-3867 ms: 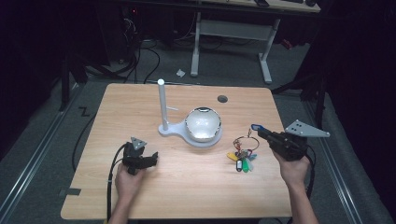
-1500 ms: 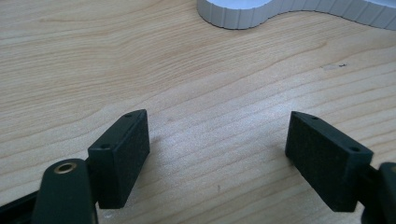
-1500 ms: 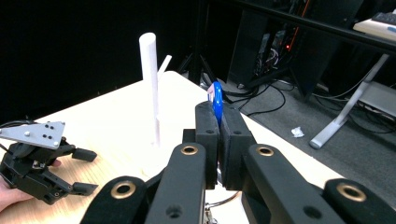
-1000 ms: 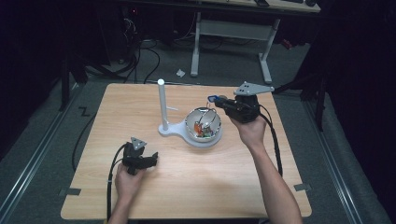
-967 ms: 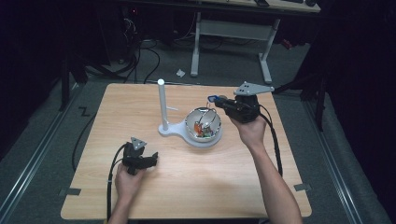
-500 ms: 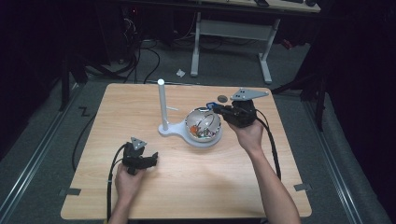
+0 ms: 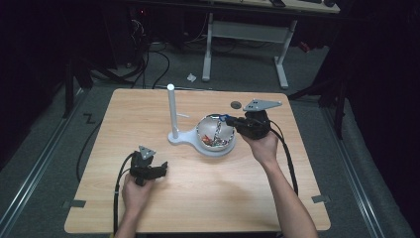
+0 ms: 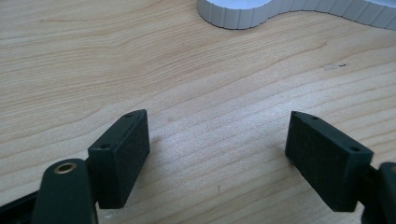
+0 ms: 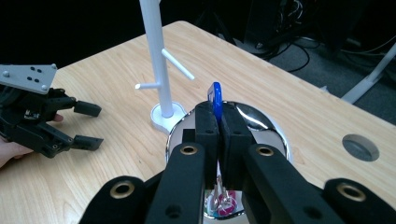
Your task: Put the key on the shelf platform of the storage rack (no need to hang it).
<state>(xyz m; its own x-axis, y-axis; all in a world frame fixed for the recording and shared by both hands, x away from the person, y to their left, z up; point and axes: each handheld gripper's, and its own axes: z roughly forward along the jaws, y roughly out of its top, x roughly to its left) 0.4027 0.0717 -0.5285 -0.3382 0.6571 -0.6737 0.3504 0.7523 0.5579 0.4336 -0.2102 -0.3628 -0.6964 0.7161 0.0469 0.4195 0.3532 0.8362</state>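
Observation:
My right gripper (image 7: 229,120) hangs over the shiny metal bowl (image 7: 204,128), shut on the blue tag (image 7: 224,118) of a bunch of keys. The rest of the bunch (image 7: 216,137) dangles down inside the bowl. In the right gripper view the blue tag (image 9: 215,99) sticks up between the closed pads, with the bowl's rim (image 9: 271,125) below and coloured key tags (image 9: 222,203) at the bottom. A white peg stand (image 7: 172,111) rises just left of the bowl. My left gripper (image 7: 161,167) rests open on the table's near left, nothing between its pads (image 8: 122,156).
The white stand's base (image 8: 243,11) lies ahead of the left gripper. Two short pegs (image 9: 180,65) stick out from the stand's post. A round cable hole (image 7: 236,104) sits in the tabletop behind the bowl. Dark floor, cables and a desk frame lie beyond the far edge.
The right gripper carried the key bunch from the table's right side to above the bowl and has sunk, so the keys now hang inside it. The left gripper has stayed put.

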